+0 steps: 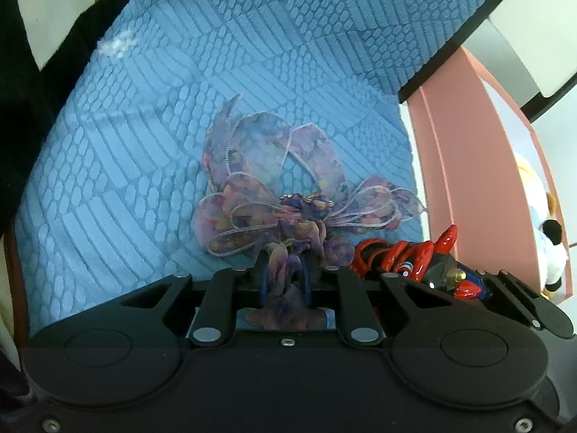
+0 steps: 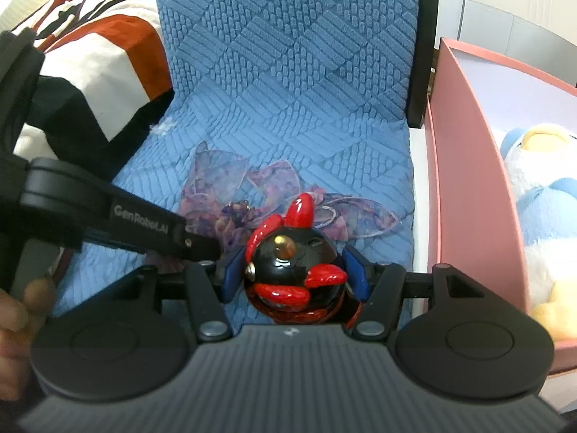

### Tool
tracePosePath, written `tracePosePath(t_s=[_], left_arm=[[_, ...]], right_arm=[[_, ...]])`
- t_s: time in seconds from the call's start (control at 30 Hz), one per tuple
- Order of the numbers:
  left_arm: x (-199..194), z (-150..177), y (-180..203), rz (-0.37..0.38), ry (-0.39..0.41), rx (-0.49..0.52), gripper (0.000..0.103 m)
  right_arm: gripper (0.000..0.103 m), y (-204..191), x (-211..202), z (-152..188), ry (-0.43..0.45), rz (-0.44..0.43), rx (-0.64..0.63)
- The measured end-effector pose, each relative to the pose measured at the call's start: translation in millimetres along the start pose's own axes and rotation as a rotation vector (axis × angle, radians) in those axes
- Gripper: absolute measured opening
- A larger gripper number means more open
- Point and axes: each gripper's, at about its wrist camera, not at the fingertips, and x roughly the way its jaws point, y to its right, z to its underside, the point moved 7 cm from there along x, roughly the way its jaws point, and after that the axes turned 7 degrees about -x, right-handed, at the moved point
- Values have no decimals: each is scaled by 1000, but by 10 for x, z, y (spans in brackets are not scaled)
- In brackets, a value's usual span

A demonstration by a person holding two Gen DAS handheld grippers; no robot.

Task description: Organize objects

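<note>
while both grippers work over the blue cushion (image 1: 144,144), each grasps one thing.
left gripper (image 1: 285,270) pinches the purple ribbon bow (image 1: 267,180); right gripper (image 2: 294,270) clamps the black-and-red figurine (image 2: 292,263).

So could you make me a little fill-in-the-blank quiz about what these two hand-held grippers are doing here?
1. The left hand-held gripper is shut on the purple ____ bow.
2. The right hand-held gripper grips a black toy with ____ horns.
3. Both things are over the ____ textured cushion.
4. A plush toy lies in the ____ box.

Missing words: ribbon; red; blue; pink
</note>
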Motion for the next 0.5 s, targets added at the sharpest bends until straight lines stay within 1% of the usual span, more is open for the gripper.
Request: tracePosePath(t_s=[0.13,0.23,0.37,0.43,0.5], left_arm=[[-137,0,43,3,32,7,15],[-284,-6,91,24,58,0,15],[-470,26,183,26,90,17,15],[-576,56,223,47,98,8,15],[-675,77,251,50,108,-4,14]], right_arm=[[61,8,-128,-47,4,-7,4],[61,9,-242,-97,16,-11,1],[61,58,-395,-168,25,-16,13],[61,75,-496,-196,30,-19,21],[61,83,-612,-219,37,-20,28]])
